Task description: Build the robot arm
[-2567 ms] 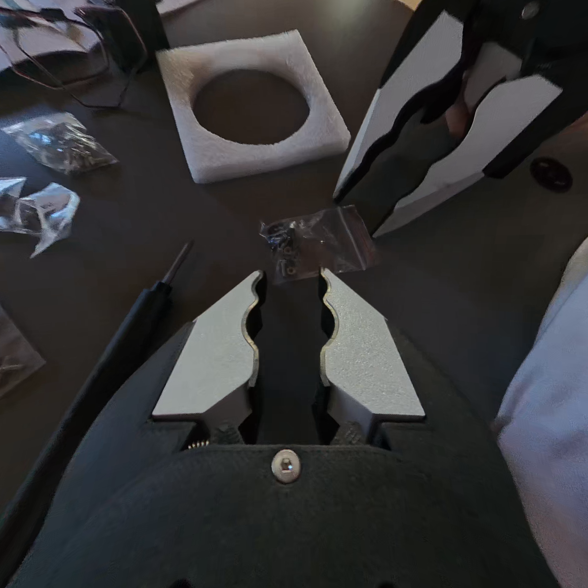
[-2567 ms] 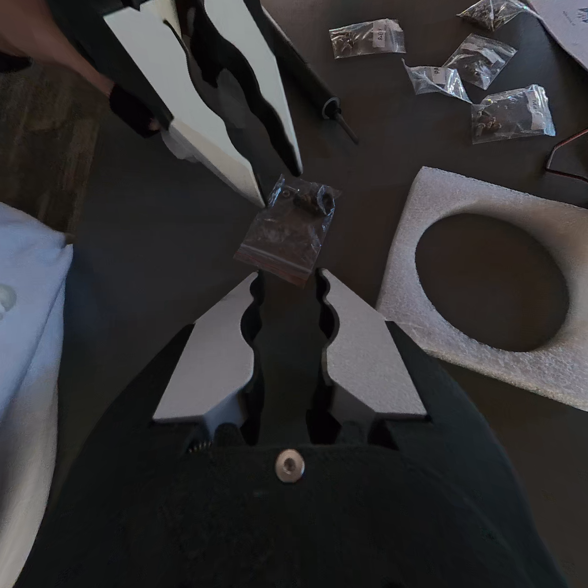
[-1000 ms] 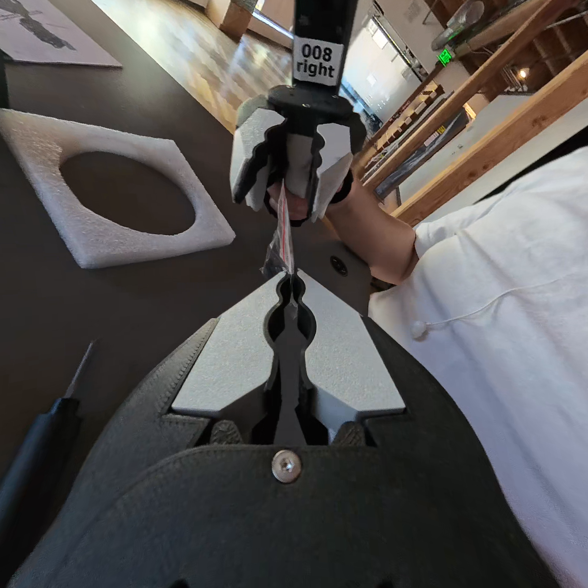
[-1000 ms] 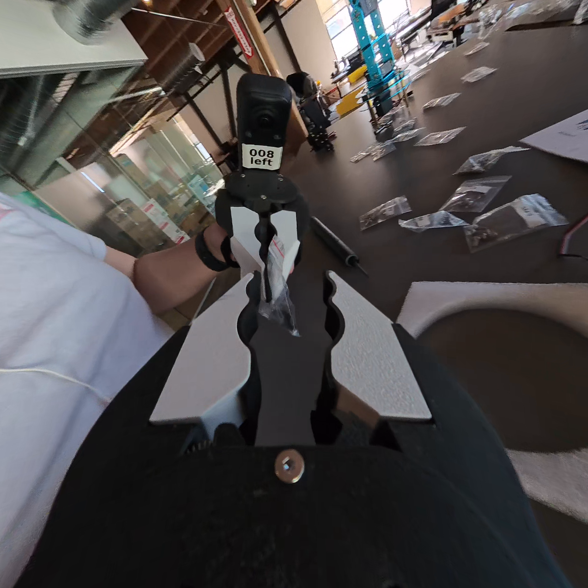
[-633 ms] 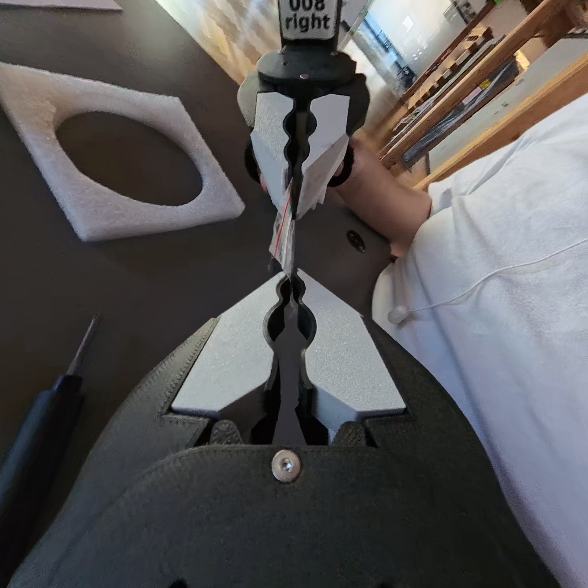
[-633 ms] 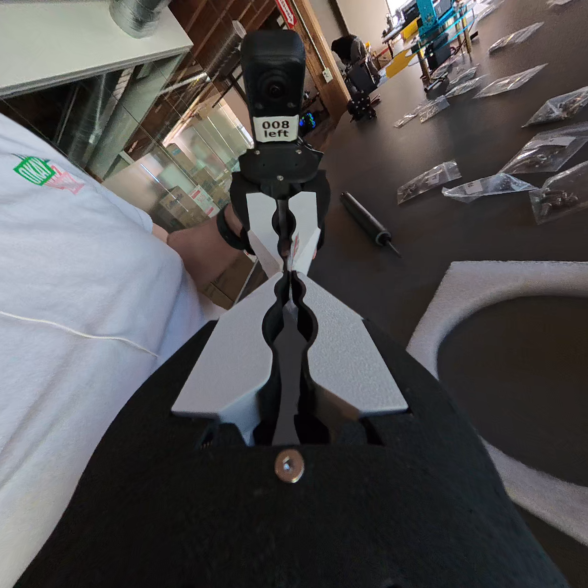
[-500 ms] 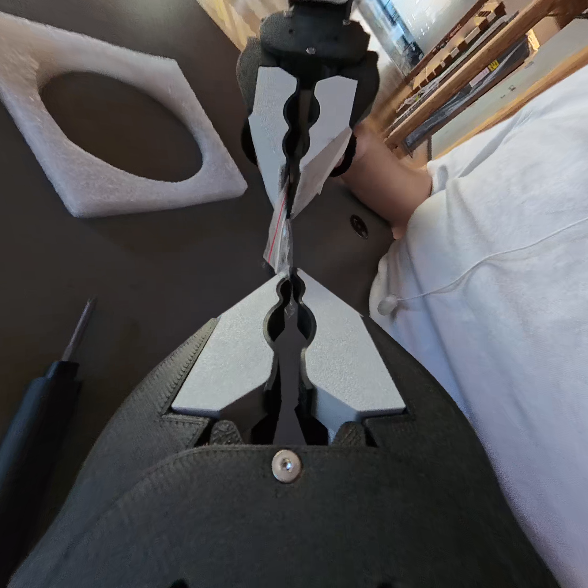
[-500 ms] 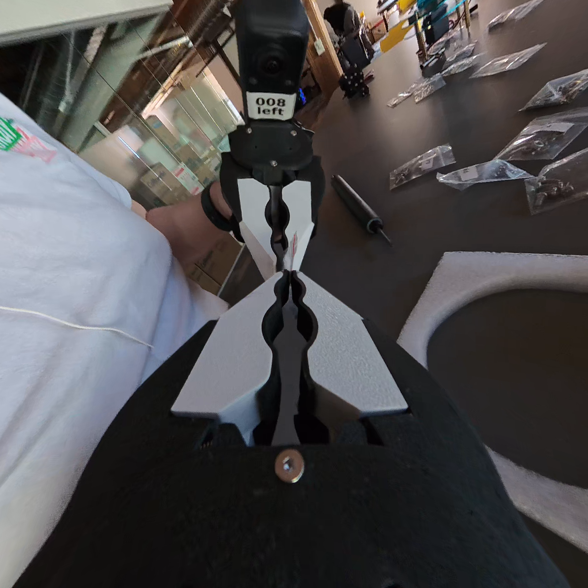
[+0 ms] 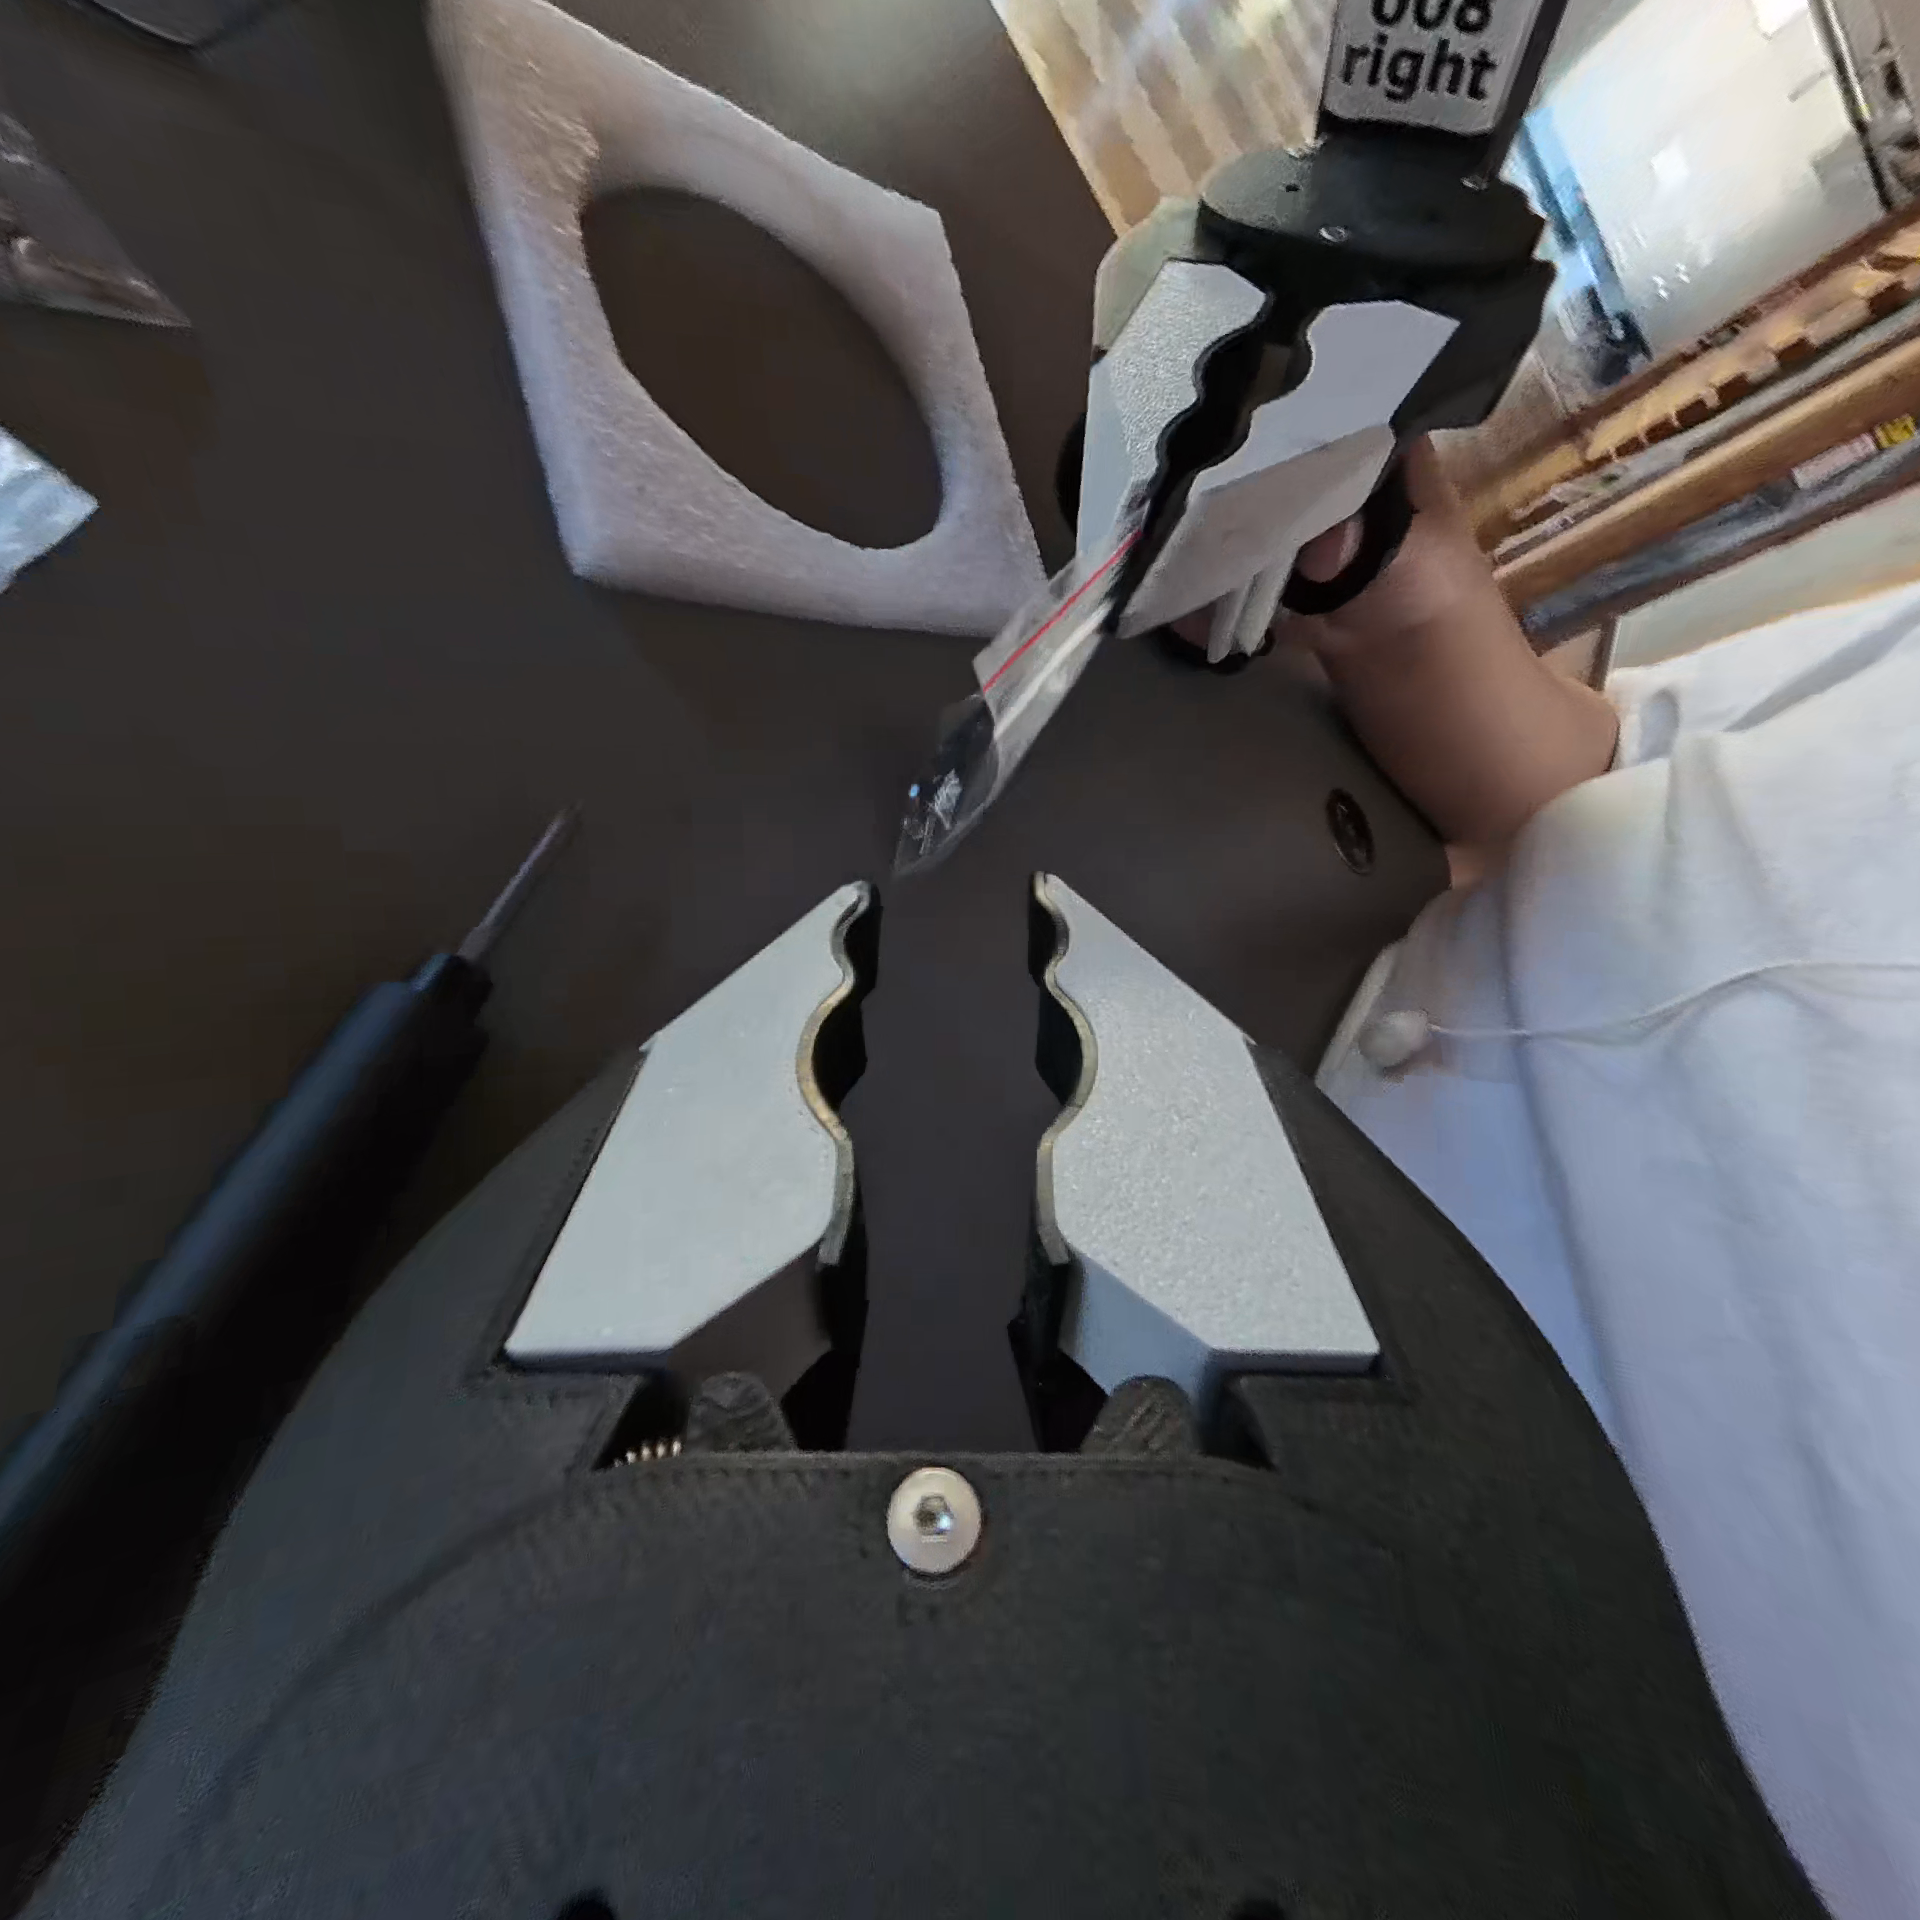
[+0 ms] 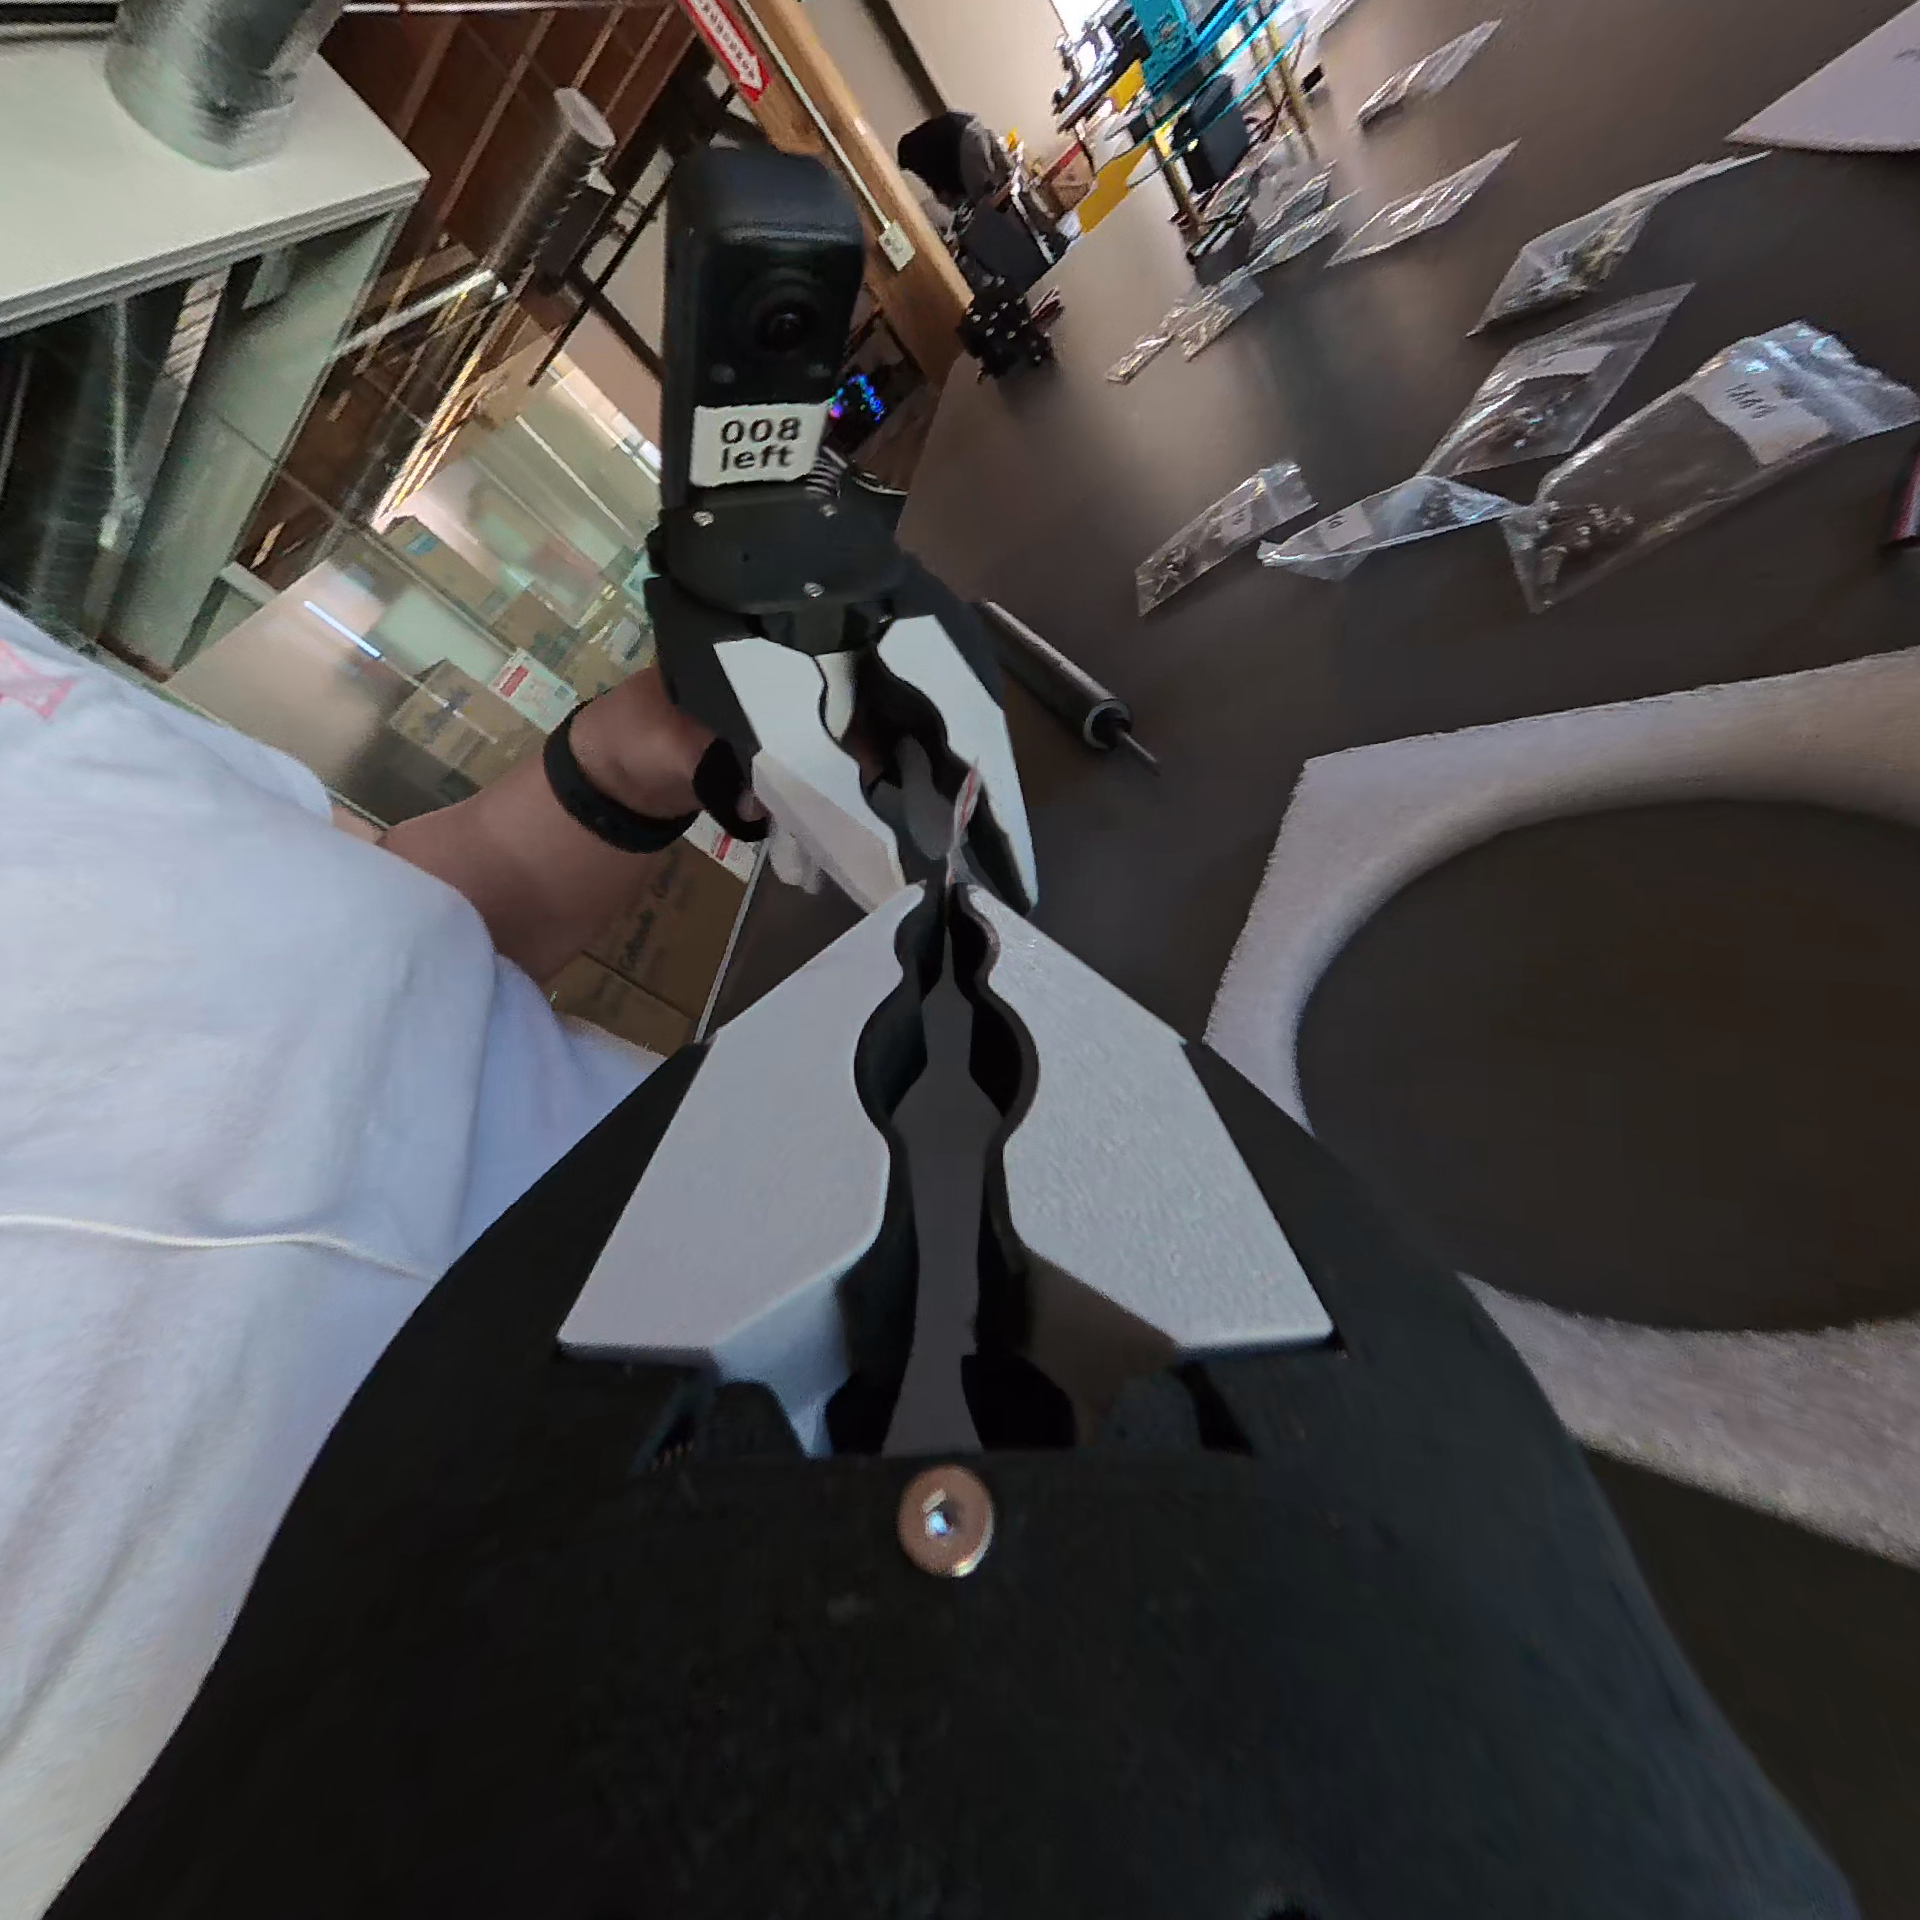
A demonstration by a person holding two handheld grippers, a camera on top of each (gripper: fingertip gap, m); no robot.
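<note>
A small clear zip bag (image 9: pixel 997 717) with a red seal line and dark screws inside hangs in the air above the dark table. My right gripper (image 10: pixel 951 896) is shut on the bag's top edge (image 10: pixel 961 821); it also shows in the left wrist view (image 9: pixel 1138 582), upper right. My left gripper (image 9: pixel 954 891) is open and empty, its tips just below the bag's lower end. In the right wrist view the left gripper (image 10: pixel 966 883) faces mine, jaws apart, with the bag between its fingers.
A white foam square with a round hole (image 9: pixel 582 343) lies on the table (image 9: pixel 312 727), also in the right wrist view (image 10: pixel 1382 810). A black screwdriver (image 9: pixel 260 1122) lies left. Several bags of parts (image 10: pixel 1683 457) lie farther off. The person's white shirt (image 9: pixel 1714 1195) is close. The left gripper's tips are roughly 5 cm from the right gripper's.
My left gripper has opened and let go of the bag. The right gripper alone holds it and has swung it up and to the right in the left wrist view.
</note>
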